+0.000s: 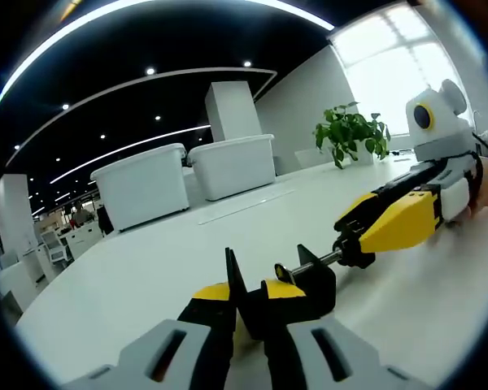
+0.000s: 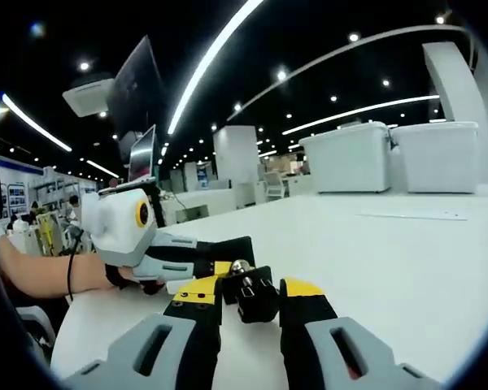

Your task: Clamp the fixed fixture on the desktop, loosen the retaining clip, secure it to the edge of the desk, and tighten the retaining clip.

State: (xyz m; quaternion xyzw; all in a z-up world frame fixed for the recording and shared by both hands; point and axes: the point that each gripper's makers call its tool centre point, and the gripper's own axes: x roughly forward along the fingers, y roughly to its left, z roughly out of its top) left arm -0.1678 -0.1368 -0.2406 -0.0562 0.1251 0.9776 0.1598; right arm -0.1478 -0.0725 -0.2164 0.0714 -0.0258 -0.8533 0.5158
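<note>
1. Where the left gripper (image 1: 248,313) comes up from the bottom of the left gripper view, its black-and-yellow jaws are drawn in narrow around the body of a small black metal C-shaped clamp fixture (image 1: 297,292), which sits on the white desktop (image 1: 146,268).
2. A shiny threaded screw rod (image 1: 321,262) runs out of the clamp toward the right gripper (image 1: 354,244), whose yellow-and-black jaws close on the rod's knobbed end.
3. Right gripper view: the right gripper (image 2: 248,305) has its jaws nipped in on the same clamp's black knob end (image 2: 252,294), a small silver tip showing on top.
4. Beyond it the left gripper (image 2: 211,264) lies low over the desktop (image 2: 390,260), held by a person's hand (image 2: 89,272) with a dark strap at the wrist.
5. Background, left gripper view: two white lidded plastic storage bins (image 1: 187,179) stand side by side well back on the desk; a green leafy potted plant (image 1: 351,134) sits near the bright window.
6. Right gripper view: the same bins (image 2: 390,158) at far right; dark monitors (image 2: 142,154) stand behind at left.
</note>
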